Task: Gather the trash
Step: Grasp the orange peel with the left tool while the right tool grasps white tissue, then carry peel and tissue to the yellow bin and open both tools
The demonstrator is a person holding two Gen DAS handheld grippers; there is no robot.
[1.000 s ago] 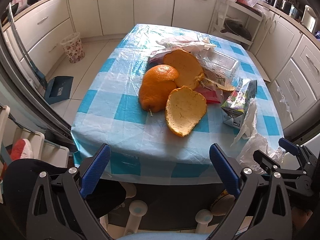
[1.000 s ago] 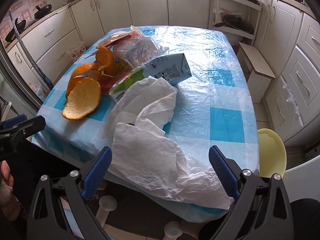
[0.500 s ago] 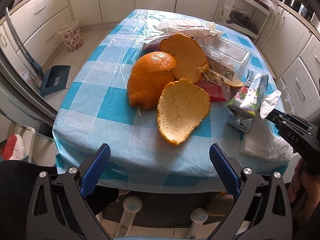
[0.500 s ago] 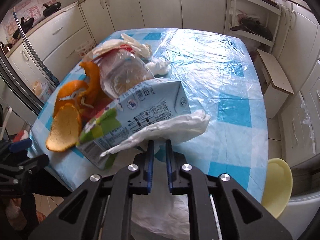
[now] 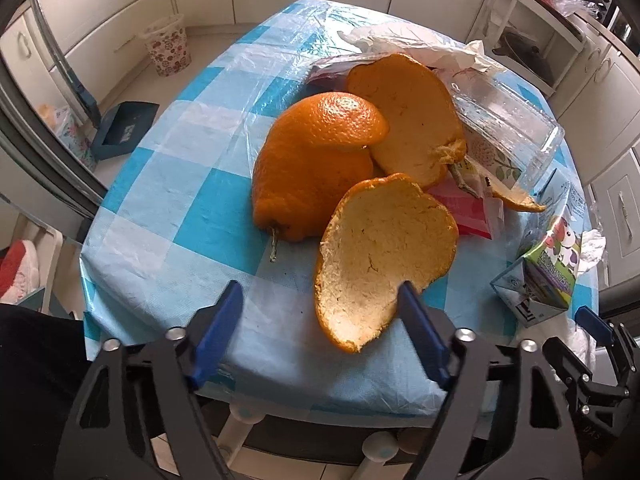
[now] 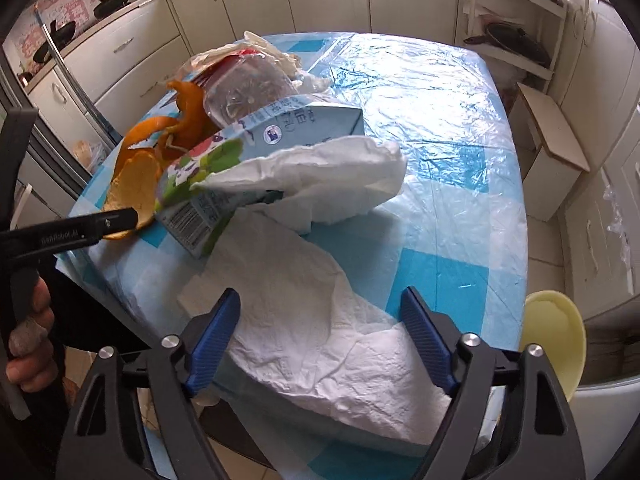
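Large orange peels lie on the blue checked table (image 5: 200,216): a cupped piece (image 5: 380,256) nearest me, a rounded one (image 5: 312,168) behind it. My left gripper (image 5: 320,334) is open, its right finger at the near edge of the cupped peel. A milk carton (image 5: 548,276) (image 6: 256,160) lies at the right of the pile. White paper towel (image 6: 320,320) spreads over the table's corner; my right gripper (image 6: 320,336) is open with the towel between its fingers. A second crumpled towel (image 6: 320,176) rests against the carton.
A clear plastic container (image 5: 508,120), a red wrapper (image 5: 464,208) and white paper (image 5: 408,40) sit behind the peels. A small patterned bin (image 5: 168,48) and a blue dustpan (image 5: 124,128) are on the floor at left. A yellow stool (image 6: 556,336) stands by the table's right corner.
My left gripper moved in to the near peel. My right gripper, shut half a second ago, has opened and now straddles the paper towel at the table corner.
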